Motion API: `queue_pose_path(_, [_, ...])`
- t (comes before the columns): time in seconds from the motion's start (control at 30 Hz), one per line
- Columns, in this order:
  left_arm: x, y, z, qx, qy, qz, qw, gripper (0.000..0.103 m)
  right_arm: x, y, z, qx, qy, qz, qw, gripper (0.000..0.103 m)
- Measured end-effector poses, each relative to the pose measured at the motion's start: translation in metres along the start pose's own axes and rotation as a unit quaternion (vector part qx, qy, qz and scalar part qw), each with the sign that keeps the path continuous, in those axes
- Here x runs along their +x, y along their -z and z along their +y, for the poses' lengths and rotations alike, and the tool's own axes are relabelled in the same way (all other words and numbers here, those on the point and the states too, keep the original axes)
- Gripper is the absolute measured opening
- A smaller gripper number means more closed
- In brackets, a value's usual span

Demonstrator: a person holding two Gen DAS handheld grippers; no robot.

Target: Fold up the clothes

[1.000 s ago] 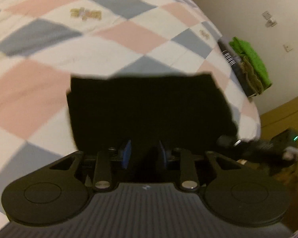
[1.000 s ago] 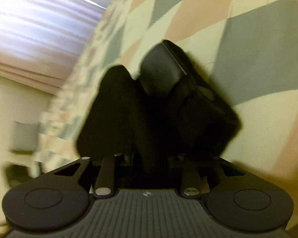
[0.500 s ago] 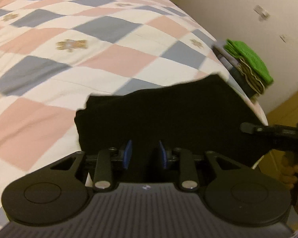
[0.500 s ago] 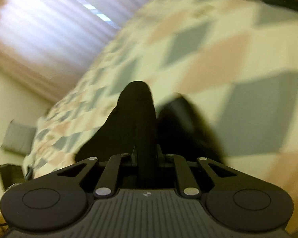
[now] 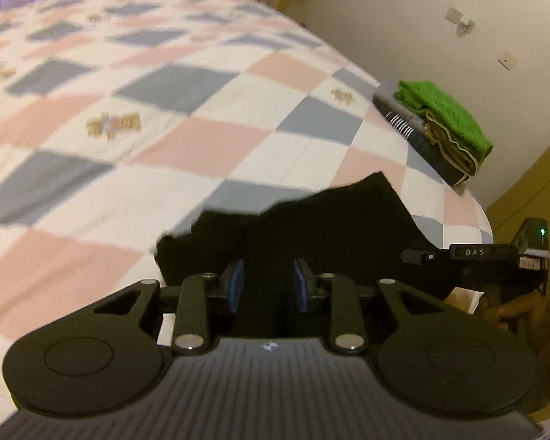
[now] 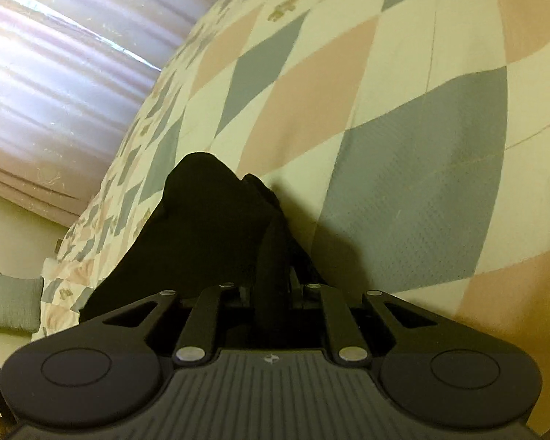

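Observation:
A black garment [image 5: 330, 227] hangs bunched over the chequered quilt [image 5: 165, 128] of a bed, close to its near right corner. My left gripper [image 5: 267, 282] is shut on its near edge, with cloth filling the gap between the blue pads [image 5: 235, 286]. In the right wrist view the same black garment [image 6: 201, 220] rises in a crumpled peak, and my right gripper [image 6: 273, 289] is shut on a thick fold of it just above the quilt [image 6: 421, 183]. The right gripper [image 5: 418, 256] also shows at the right of the left wrist view, held by a hand [image 5: 509, 308].
A stack of folded clothes [image 5: 447, 121] with a green piece on top sits at the bed's far right corner. Behind it are a wall and wooden furniture [image 5: 531, 190]. Curtains [image 6: 55, 73] hang beyond the bed's far side, and a grey cushion [image 6: 14, 304] lies off the bed.
The garment's flat spread edge has crumpled into a bunch as the two grippers came closer together. The left view has pulled back and now takes in more of the bed.

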State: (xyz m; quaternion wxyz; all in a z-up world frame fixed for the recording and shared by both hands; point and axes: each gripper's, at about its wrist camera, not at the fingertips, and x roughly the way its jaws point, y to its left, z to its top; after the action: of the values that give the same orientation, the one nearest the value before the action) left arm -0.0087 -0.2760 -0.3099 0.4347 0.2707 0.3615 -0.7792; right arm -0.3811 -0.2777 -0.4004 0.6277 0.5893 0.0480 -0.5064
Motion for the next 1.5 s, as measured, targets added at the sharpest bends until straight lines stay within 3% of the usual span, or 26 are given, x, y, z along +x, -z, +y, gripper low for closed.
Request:
queue_pose_path(0.1, [0.014, 0.001, 0.004, 0.003, -0.005, 0.024, 0.9997, 0.023, -0.005, -0.003, 0.021, -0.028, 0.032, 0.001, 0.999, 0.026])
queue_pose_path(0.17, [0.023, 0.004, 0.001, 0.009, -0.008, 0.036, 0.9993, 0.023, -0.015, -0.001, 0.047, -0.087, 0.093, -0.029, 0.991, 0.052])
queue_pose_path(0.2, [0.022, 0.005, -0.001, 0.016, -0.007, 0.035, 0.9992, 0.023, -0.021, 0.001, 0.062, -0.125, 0.134, -0.054, 0.982, 0.059])
queue_pose_path(0.27, [0.015, 0.005, -0.004, 0.03, -0.003, 0.03, 0.9991, 0.023, -0.032, 0.006, 0.083, -0.186, 0.186, -0.1, 0.96, 0.062])
queue_pose_path(0.3, [0.008, 0.003, -0.002, 0.035, 0.001, 0.024, 0.9991, 0.023, -0.035, 0.01, 0.09, -0.198, 0.162, -0.105, 0.961, 0.062])
queue_pose_path(0.33, [-0.003, -0.001, 0.003, 0.04, 0.003, 0.016, 0.9991, 0.023, -0.038, 0.014, 0.096, -0.211, 0.138, -0.11, 0.962, 0.058])
queue_pose_path(0.37, [-0.012, -0.005, 0.009, 0.043, 0.003, 0.011, 0.999, 0.023, -0.039, 0.017, 0.102, -0.22, 0.112, -0.111, 0.963, 0.046])
queue_pose_path(0.4, [-0.021, -0.011, 0.018, 0.042, -0.002, 0.009, 0.9991, 0.023, -0.032, 0.02, 0.104, -0.211, 0.079, -0.085, 0.971, 0.041])
queue_pose_path(0.47, [-0.028, -0.028, 0.038, 0.032, -0.017, 0.017, 0.9992, 0.023, -0.006, 0.028, 0.104, -0.197, 0.069, -0.031, 0.977, 0.015])
queue_pose_path(0.57, [-0.02, -0.063, 0.07, 0.009, -0.031, 0.052, 0.9981, 0.023, 0.022, 0.036, 0.092, -0.174, 0.105, 0.006, 0.979, 0.01])
queue_pose_path(0.63, [0.006, -0.091, 0.089, -0.011, 0.008, 0.101, 0.9948, 0.023, 0.03, 0.036, 0.086, -0.157, 0.116, 0.012, 0.981, 0.005])
queue_pose_path(0.7, [0.044, -0.114, 0.106, -0.027, 0.08, 0.156, 0.9842, 0.023, 0.03, 0.032, 0.085, -0.155, 0.122, 0.019, 0.98, 0.004])
queue_pose_path(0.77, [0.087, -0.131, 0.111, -0.026, 0.125, 0.225, 0.9659, 0.023, 0.033, 0.027, 0.088, -0.156, 0.129, 0.031, 0.979, 0.0])
queue_pose_path(0.83, [0.123, -0.137, 0.098, 0.025, 0.157, 0.284, 0.9456, 0.023, 0.038, 0.023, 0.089, -0.16, 0.136, 0.042, 0.977, 0.0])
queue_pose_path(0.9, [0.148, -0.133, 0.079, 0.079, 0.171, 0.337, 0.9225, 0.023, 0.041, 0.022, 0.09, -0.163, 0.149, 0.05, 0.974, 0.0])
queue_pose_path(1.0, [0.167, -0.116, 0.051, 0.185, 0.161, 0.4, 0.8829, 0.022, 0.043, 0.019, 0.092, -0.161, 0.166, 0.062, 0.971, 0.0])
queue_pose_path(1.1, [0.164, -0.115, 0.048, 0.254, 0.132, 0.416, 0.8635, 0.021, 0.048, 0.015, 0.092, -0.16, 0.178, 0.076, 0.968, 0.0])
queue_pose_path(1.17, [0.164, -0.119, 0.064, 0.266, 0.09, 0.414, 0.8661, 0.042, 0.052, 0.012, 0.092, -0.16, 0.186, 0.086, 0.966, 0.0])
queue_pose_path(1.27, [0.159, -0.116, 0.1, 0.209, 0.053, 0.408, 0.8869, 0.04, 0.057, 0.008, 0.092, -0.159, 0.197, 0.101, 0.962, 0.0])
queue_pose_path(1.3, [0.154, -0.111, 0.106, 0.215, 0.008, 0.395, 0.893, 0.027, 0.059, 0.007, 0.092, -0.159, 0.201, 0.106, 0.961, 0.0])
queue_pose_path(1.33, [0.149, -0.105, 0.114, 0.228, -0.053, 0.377, 0.8962, 0.006, 0.061, 0.005, 0.092, -0.158, 0.205, 0.111, 0.959, 0.0])
queue_pose_path(1.37, [0.141, -0.1, 0.125, 0.229, -0.126, 0.35, 0.8995, 0.003, 0.063, 0.004, 0.092, -0.158, 0.209, 0.116, 0.958, 0.0])
queue_pose_path(1.43, [0.107, -0.101, 0.155, 0.106, -0.133, 0.303, 0.9378, 0.005, 0.066, 0.001, 0.093, -0.159, 0.215, 0.126, 0.955, 0.0])
queue_pose_path(1.47, [0.08, -0.098, 0.164, 0.023, -0.088, 0.275, 0.957, 0.005, 0.063, -0.003, 0.096, -0.169, 0.209, 0.135, 0.954, 0.0])
queue_pose_path(1.5, [0.053, -0.092, 0.169, -0.047, -0.044, 0.244, 0.9677, 0.005, 0.059, -0.005, 0.099, -0.184, 0.203, 0.138, 0.952, 0.0])
